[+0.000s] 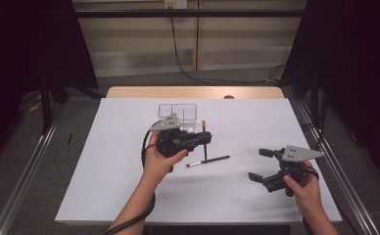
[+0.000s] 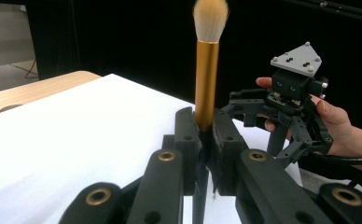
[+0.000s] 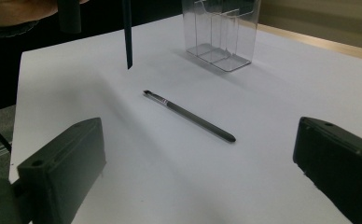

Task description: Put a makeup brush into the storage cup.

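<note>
Gold-coloured metal catches the light on the makeup brush [image 2: 207, 84] that our left gripper [image 1: 202, 138] pinches: its fingers [image 2: 187, 140] are pressed onto the dark handle just below the gold ferrule, and the brush stands upright, soft pale bristles at the top and the thin black handle hanging down toward the counter [image 1: 119, 176] without touching it. We judge that the coming move turns on one relation: the clear organiser [image 1: 178, 112] sits just beyond the left gripper, toward the far edge of the counter, so the left hand [image 1: 159, 159] is much the nearer one, and the brush's long axis is already vertical, suited to a drop into one of the open compartments. That organiser is transparent hard plastic, boxy, split by thin walls into cells, and it looks empty as far as we can see. Between the two grippers a slim dark pencil [image 3: 188, 115] lies flat on the smooth white sheet, its long axis running roughly across from left to right in the high view, with a small paler band near one end. Our right gripper [image 1: 265, 165] hovers low near the right edge, its blocky matt black fingers [image 3: 62, 172] spread wide and holding nothing, aimed toward the pencil, which lies a little way ahead of them
</note>
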A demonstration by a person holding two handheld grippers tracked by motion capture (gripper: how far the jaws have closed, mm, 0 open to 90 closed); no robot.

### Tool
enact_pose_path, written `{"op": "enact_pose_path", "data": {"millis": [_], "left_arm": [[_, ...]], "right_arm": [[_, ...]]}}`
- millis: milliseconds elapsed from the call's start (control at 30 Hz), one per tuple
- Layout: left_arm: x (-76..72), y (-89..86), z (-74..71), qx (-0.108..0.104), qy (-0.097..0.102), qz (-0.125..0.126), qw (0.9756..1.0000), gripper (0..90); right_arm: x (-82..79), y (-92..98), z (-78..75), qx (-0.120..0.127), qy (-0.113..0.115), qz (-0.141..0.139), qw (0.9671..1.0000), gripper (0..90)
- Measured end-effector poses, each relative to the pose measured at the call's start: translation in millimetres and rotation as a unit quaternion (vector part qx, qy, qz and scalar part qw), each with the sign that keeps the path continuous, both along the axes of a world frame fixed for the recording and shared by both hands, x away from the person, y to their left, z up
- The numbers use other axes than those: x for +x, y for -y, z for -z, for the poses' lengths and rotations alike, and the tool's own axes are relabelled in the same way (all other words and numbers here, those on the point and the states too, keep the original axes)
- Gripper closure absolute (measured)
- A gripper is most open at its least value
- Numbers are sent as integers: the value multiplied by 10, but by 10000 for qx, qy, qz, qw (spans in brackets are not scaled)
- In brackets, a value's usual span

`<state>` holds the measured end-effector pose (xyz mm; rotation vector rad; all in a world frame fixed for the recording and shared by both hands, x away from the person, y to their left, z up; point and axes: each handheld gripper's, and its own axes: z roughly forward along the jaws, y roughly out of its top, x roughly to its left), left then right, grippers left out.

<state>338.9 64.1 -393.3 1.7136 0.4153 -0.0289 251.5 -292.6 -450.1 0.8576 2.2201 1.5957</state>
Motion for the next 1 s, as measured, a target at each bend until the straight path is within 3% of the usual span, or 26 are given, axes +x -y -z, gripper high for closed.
{"op": "enact_pose_path", "data": {"millis": [433,1000], "left_arm": [[24,-79,-44,25,60,-93,9999,832],[137,-78,-68,109,72,-239,9996,833]], "right_arm": [[-63,115,41,256,99,94,9996,16],[-163,258,79,289,190,222,9992,17]]}}
